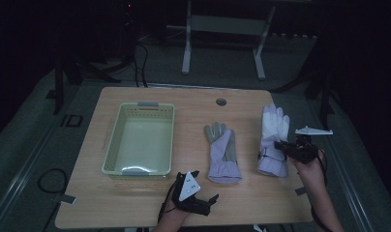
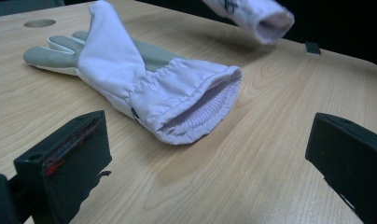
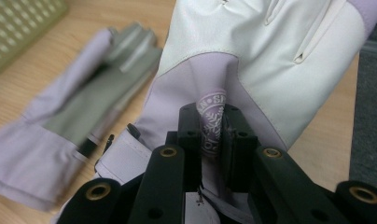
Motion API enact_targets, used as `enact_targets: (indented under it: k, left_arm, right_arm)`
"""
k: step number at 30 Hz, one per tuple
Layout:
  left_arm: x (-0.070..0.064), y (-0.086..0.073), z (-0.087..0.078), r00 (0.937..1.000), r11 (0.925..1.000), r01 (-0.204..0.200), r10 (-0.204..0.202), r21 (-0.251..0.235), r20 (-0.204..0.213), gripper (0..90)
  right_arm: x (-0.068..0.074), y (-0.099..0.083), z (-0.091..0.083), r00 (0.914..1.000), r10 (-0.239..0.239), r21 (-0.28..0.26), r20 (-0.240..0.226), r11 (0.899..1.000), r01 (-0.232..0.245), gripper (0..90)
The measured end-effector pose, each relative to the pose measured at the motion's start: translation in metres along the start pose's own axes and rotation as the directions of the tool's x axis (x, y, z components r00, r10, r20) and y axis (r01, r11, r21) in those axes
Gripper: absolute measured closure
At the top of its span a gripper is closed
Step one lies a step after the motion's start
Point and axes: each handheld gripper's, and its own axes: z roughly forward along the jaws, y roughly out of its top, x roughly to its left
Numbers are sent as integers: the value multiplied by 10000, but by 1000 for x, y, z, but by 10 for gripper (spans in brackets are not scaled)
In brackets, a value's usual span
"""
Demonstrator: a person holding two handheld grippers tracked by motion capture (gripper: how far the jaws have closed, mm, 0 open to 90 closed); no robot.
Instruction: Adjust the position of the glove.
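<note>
Lying on the surface (image 1: 261,193) are two gloves and one basket (image 1: 141,139). The right hand-held gripper (image 3: 213,135) is pinching a fold of the white glove (image 1: 274,140), jaws closed on it. The left hand-held gripper (image 1: 203,191) is sitting wide open and empty, near the grey-palmed glove (image 2: 144,79).

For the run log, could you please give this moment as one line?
right tool: shut on right glove | left tool: open, near left glove cuff | basket: empty

Round print w/ snowflake on white glove (image 3: 210,122) fold, letters approx. "SN…", rest hidden. Nothing else legible.
</note>
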Motion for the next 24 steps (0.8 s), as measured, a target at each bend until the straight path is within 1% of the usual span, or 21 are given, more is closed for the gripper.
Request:
enact_targets:
  k: [1,3,4,5,6,7,8,9,11,12,13,14,15,16,17,19,20,21,22,23,24]
  left_arm:
    - [0,0,0,10000,10000,-9,9,0,-1,1]
    - [0,0,0,10000,10000,-17,17,0,-6,2]
    - [0,0,0,10000,10000,-17,17,0,-6,1]
    - [0,0,0,10000,10000,-14,14,-2,-7,1]
    - [0,0,0,10000,10000,-14,14,-2,-7,1]
    - [0,0,0,10000,10000,-14,14,-3,-10,2]
    - [0,0,0,10000,10000,-14,14,-3,-10,2]
    - [0,0,0,10000,10000,-25,25,-4,-15,1]
    - [0,0,0,10000,10000,-29,29,-5,-20,1]
    - [0,0,0,10000,10000,-29,29,-5,-20,1]
    - [0,0,0,10000,10000,-39,39,-3,-22,1]
    - [0,0,0,10000,10000,-39,39,-3,-22,1]
    - [0,0,0,10000,10000,-41,41,-2,-22,1]
    - [0,0,0,10000,10000,-41,41,-2,-22,1]
    - [0,0,0,10000,10000,-35,35,-2,-21,2]
    - [0,0,0,10000,10000,-45,45,-4,-23,1]
    - [0,0,0,10000,10000,-45,45,-4,-23,1]
    - [-1,0,0,10000,10000,-56,56,-10,-29,1]
    - [-1,0,0,10000,10000,-56,56,-10,-29,1]
    - [-1,0,0,9999,10000,-97,97,-20,-37,1]
    - [-1,0,0,9999,10000,-97,97,-20,-37,1]
  right_arm:
    - [5,7,-4,9999,-80,-70,-63,9999,80,799]
    - [10,15,-7,9998,-137,-129,-119,9998,136,799]
    - [10,15,-7,9998,-137,-129,-119,9998,136,799]
    - [17,22,-10,9996,-135,-183,-239,9997,130,799]
    - [17,22,-10,9996,-135,-183,-239,9997,130,799]
    - [24,30,-12,9992,-144,-226,-364,9997,136,799]
    - [24,30,-12,9992,-144,-226,-364,9997,136,799]
    - [32,37,-14,9985,-242,-291,-481,9993,228,799]
    - [41,44,-17,9980,-399,-414,-482,9984,379,799]
    - [41,44,-17,9980,-399,-414,-482,9984,379,799]
    - [49,50,-19,9964,-615,-644,-582,9962,578,799]
    - [49,50,-19,9964,-615,-644,-582,9962,578,799]
    - [59,54,-20,9944,-718,-821,-780,9945,654,800]
    - [59,54,-20,9944,-718,-821,-780,9945,654,800]
    - [68,59,-20,9926,-884,-949,-837,9922,804,800]
    - [79,63,-19,9904,-1035,-947,-916,9910,948,800]
    - [79,63,-19,9904,-1035,-947,-916,9910,948,800]
    - [89,67,-18,9897,-1107,-925,-913,9905,1022,800]
    - [89,67,-18,9897,-1107,-925,-913,9905,1022,800]
    - [99,69,-15,9868,-1173,-918,-1120,9900,1073,800]
    - [104,70,-14,9849,-1210,-923,-1239,9896,1099,800]
